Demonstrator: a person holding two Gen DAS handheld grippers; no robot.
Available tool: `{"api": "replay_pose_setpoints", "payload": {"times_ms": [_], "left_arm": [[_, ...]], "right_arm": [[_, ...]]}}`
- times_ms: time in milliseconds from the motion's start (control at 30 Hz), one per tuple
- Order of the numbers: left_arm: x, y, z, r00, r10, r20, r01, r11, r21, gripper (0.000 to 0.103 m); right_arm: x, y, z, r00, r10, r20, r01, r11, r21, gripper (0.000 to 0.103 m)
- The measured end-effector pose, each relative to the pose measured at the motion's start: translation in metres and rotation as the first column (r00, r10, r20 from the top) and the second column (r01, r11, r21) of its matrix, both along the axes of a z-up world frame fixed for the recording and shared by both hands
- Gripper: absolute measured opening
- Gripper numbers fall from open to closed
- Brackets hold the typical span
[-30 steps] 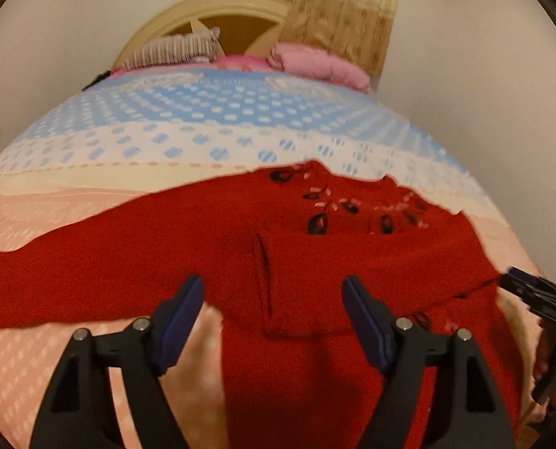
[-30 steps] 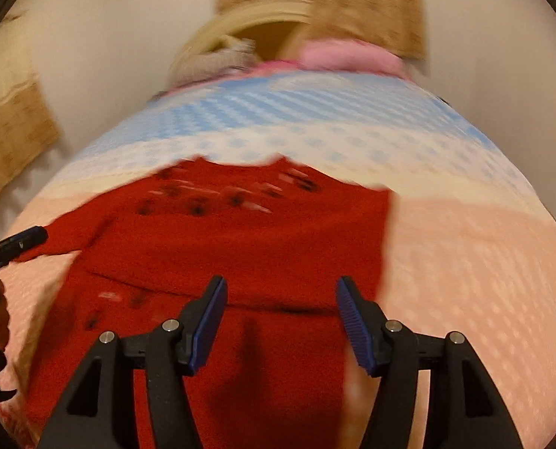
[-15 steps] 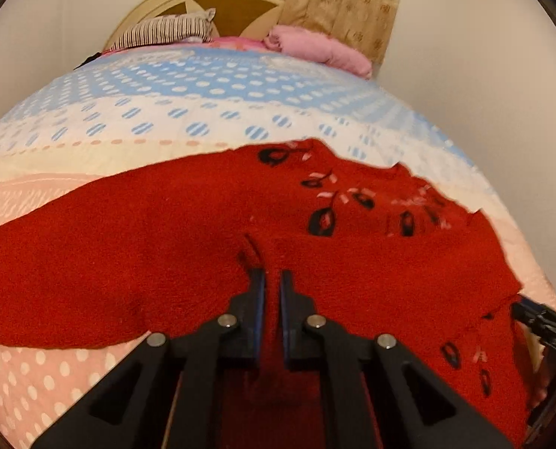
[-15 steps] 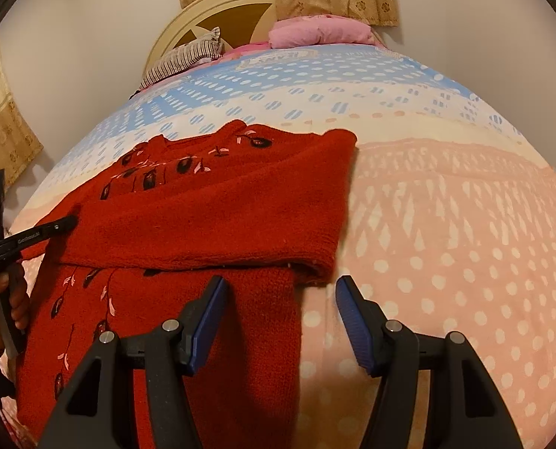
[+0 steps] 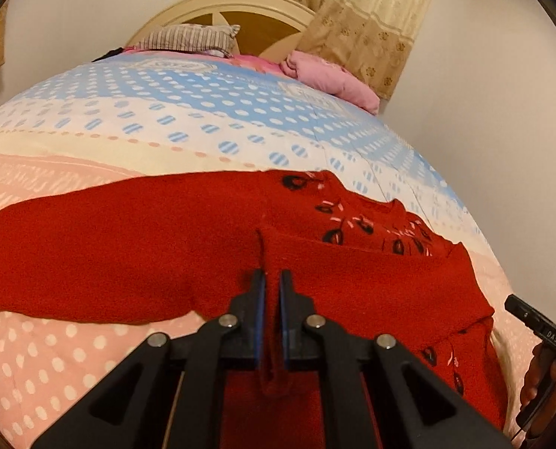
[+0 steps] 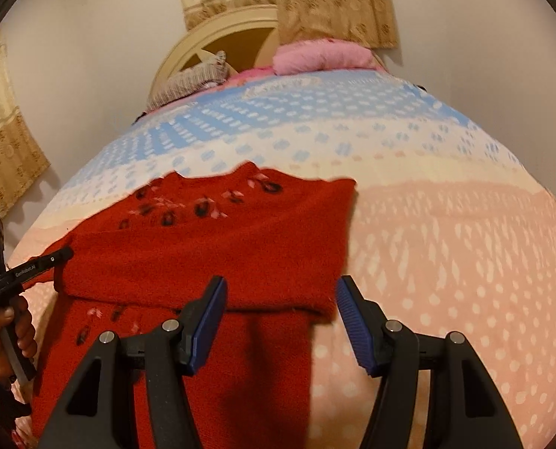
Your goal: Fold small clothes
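Observation:
A red knitted sweater (image 5: 128,247) with dark flower embroidery lies flat on the bed. One sleeve is folded across its chest (image 5: 371,273); the other stretches out to the left (image 5: 53,247). My left gripper (image 5: 271,280) is shut on the cuff end of the folded sleeve, and red knit shows between its blue pads. In the right wrist view the sweater (image 6: 240,239) fills the middle. My right gripper (image 6: 281,292) hovers open over the folded sleeve's lower right edge and holds nothing. The left gripper (image 6: 27,267) shows at the far left, held by a hand (image 6: 4,333).
The bedspread (image 5: 203,123) is dotted, pink near me and blue further off. A striped pillow (image 5: 188,37) and a pink pillow (image 5: 330,78) lie by the round headboard (image 5: 240,3). A beige curtain (image 5: 364,22) hangs behind. A wall runs along the bed's right side.
My left gripper has shut on the folded sleeve's cuff and moved in closer and lower. The right gripper has stayed open over the sweater's right edge.

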State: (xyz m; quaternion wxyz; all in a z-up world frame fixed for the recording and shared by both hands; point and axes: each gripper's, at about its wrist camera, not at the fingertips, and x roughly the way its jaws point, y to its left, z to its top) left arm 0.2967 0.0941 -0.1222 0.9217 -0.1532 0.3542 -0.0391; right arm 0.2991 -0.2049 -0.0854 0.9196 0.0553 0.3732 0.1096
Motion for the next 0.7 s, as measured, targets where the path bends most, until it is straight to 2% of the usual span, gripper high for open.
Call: {"api": "replay_pose_setpoints", "payload": {"times_ms": [133,200,267,400,433,467,567,633,700], "left_arm": [[0.006,-0.001,-0.015,0.999,0.007,-0.042,-0.006,1.0,0.025,0.009],[0.009,0.0,-0.022,0.997,0.032,-0.074,-0.03,0.999,0.031,0.014],[0.008,0.001,-0.025,0.996,0.031,-0.086,-0.03,0.999,0.01,0.015],[0.006,-0.007,-0.028,0.997,0.01,-0.08,-0.007,0.999,0.043,0.035],[0.006,-0.009,-0.028,0.996,0.011,-0.083,-0.006,0.998,0.057,0.038],[0.007,-0.011,-0.028,0.996,0.012,-0.084,-0.007,0.998,0.067,0.039],[0.004,-0.014,-0.024,0.997,0.011,-0.082,-0.003,0.996,0.091,0.046],[-0.005,-0.008,-0.018,0.997,0.031,-0.064,-0.026,0.996,0.083,0.057],[-0.016,0.002,-0.011,0.998,0.053,-0.043,-0.049,0.995,0.09,0.067]], "right_arm": [[0.016,0.017,-0.006,0.996,0.081,-0.031,-0.08,0.996,0.044,0.061],[0.029,0.025,-0.027,0.988,0.095,-0.122,-0.093,0.996,0.018,0.061],[0.031,0.025,-0.045,0.98,0.066,-0.188,-0.072,0.997,-0.03,0.061],[0.018,0.039,-0.035,0.969,0.079,-0.233,-0.112,0.985,-0.131,0.062],[0.019,0.044,-0.03,0.966,0.08,-0.244,-0.118,0.982,-0.147,0.062],[0.02,0.05,-0.023,0.967,0.089,-0.238,-0.129,0.98,-0.155,0.062],[0.032,0.064,-0.006,0.983,0.102,-0.149,-0.127,0.977,-0.171,0.062],[0.05,0.067,-0.018,0.981,0.09,-0.175,-0.117,0.981,-0.153,0.062],[0.061,0.069,-0.05,0.955,0.078,-0.285,-0.125,0.98,-0.152,0.062]]}}
